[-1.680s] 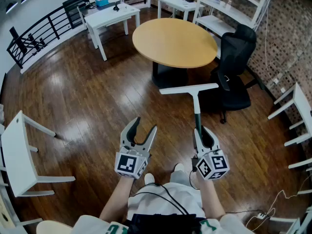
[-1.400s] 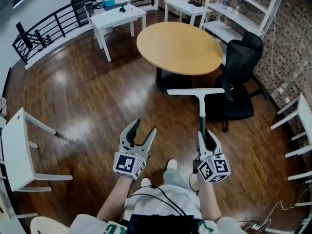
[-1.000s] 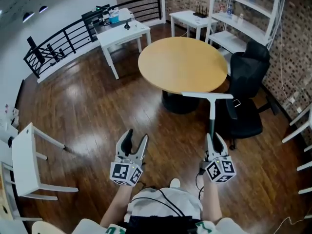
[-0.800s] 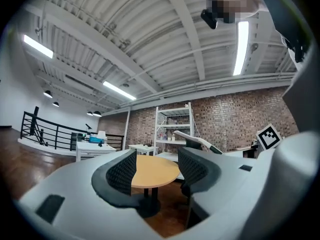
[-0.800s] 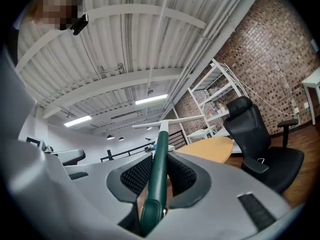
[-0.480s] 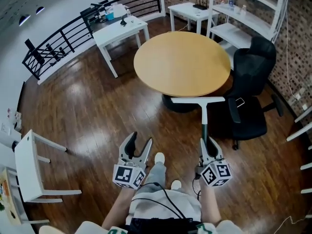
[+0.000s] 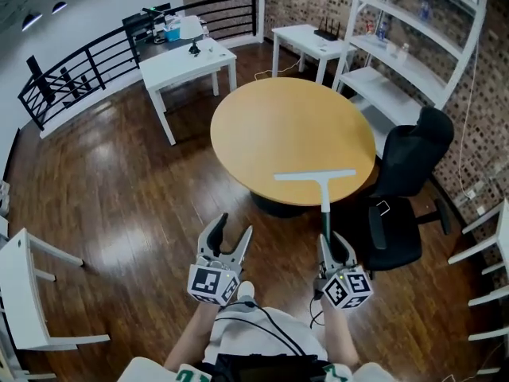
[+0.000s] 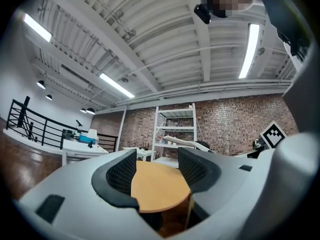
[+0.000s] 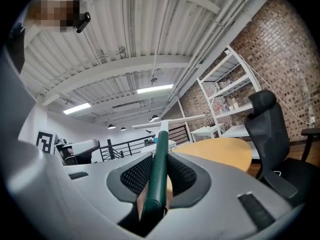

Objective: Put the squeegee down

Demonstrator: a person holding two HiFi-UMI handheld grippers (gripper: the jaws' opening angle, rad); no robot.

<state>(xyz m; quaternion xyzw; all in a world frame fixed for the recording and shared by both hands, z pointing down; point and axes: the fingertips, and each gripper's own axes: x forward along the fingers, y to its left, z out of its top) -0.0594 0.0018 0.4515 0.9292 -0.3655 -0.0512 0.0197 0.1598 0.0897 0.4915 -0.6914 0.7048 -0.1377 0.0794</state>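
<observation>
My right gripper (image 7: 332, 243) is shut on the dark green handle of the squeegee (image 7: 323, 198). The handle (image 9: 158, 171) runs forward between the jaws, and the white blade (image 7: 315, 175) hangs level over the near edge of the round wooden table (image 7: 286, 134). In the right gripper view the blade (image 9: 167, 122) shows as a pale bar ahead. My left gripper (image 7: 225, 233) is open and holds nothing, short of the table over the wood floor. Between its jaws (image 8: 156, 171) the tabletop (image 8: 157, 187) shows ahead.
A black office chair (image 7: 406, 181) stands right of the table. White shelving (image 7: 413, 54) lines the brick wall behind it. Two white tables (image 7: 183, 60) stand at the back by a black railing (image 7: 87, 62). White furniture (image 7: 24, 293) sits at the left and right edges.
Both grippers have moved forward toward the round table; the squeegee blade, earlier short of the table's edge, now hangs over the tabletop. Jaws unchanged.
</observation>
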